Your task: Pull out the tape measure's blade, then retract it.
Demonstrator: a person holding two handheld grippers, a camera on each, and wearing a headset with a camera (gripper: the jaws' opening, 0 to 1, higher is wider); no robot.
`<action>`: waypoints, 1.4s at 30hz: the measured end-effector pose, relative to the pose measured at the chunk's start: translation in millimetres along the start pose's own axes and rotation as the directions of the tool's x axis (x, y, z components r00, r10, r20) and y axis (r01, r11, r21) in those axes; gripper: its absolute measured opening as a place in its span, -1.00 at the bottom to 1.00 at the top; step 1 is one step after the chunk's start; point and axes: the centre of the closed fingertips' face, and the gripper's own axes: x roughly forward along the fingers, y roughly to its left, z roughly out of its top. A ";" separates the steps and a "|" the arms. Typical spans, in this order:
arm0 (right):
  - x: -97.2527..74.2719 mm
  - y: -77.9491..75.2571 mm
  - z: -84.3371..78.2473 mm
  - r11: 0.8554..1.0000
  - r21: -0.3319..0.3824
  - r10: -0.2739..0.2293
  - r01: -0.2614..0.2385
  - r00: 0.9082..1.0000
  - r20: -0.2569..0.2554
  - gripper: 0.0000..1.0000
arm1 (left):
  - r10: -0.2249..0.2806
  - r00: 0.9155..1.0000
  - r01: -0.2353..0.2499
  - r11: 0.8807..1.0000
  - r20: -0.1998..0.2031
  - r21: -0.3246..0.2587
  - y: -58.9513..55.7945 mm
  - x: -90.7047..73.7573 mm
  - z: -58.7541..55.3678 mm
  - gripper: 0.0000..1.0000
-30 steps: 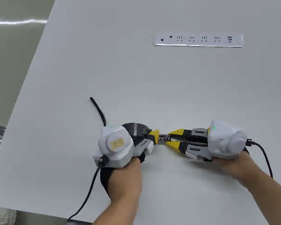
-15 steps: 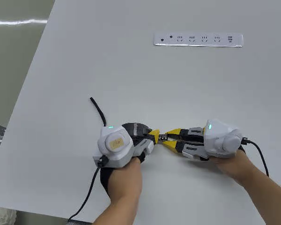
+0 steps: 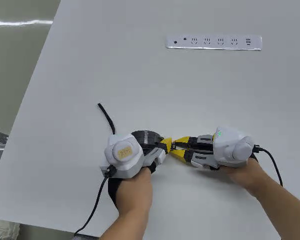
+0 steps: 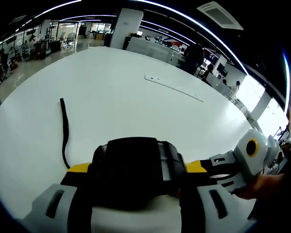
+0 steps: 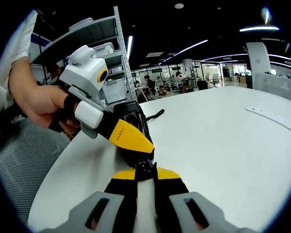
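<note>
Well, the left gripper (image 3: 157,148) has its jaws clamped round the tape's black case (image 3: 145,136), holding it down on the table (image 3: 140,75) near the front edge. The right gripper (image 3: 177,146) faces it, jaws nipped narrow on the hook (image 5: 145,168) at the blade's end. The two sets of yellow tips all but touch, so hardly any blade shows between them.

To my eye this is the short end of the stroke: either the pull is about to start or the retract is nearly home, and I can't say which from here. If it's the pull, the right hand needs to draw straight away along the table while the left keeps the case from sliding or twisting. If it's the finish, the hook should be eased against the case mouth before those jaws part, or it'll snap in.

The case's black strap (image 3: 106,117) trails off behind, lying loose. The table is plain white, with a power strip (image 3: 213,42) well apart towards the far side. Around it is a big open office: shelving (image 5: 102,34), long ceiling lights, people far off.
</note>
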 end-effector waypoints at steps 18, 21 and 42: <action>11.0 2.2 2.6 1.000 -0.013 0.025 -0.025 1.000 -0.004 -0.77 | -0.001 1.000 0.001 1.000 0.002 -0.014 0.4 0.0 1.3 0.41; 11.3 1.9 2.7 1.000 -0.013 0.025 -0.025 1.000 -0.004 -0.77 | -0.002 1.000 0.002 1.000 0.003 -0.013 0.6 0.2 1.4 0.41; 11.8 1.3 3.0 1.000 -0.006 0.013 -0.013 1.000 -0.009 -0.75 | -0.014 1.000 0.014 1.000 0.000 -0.001 -0.1 0.4 1.0 0.42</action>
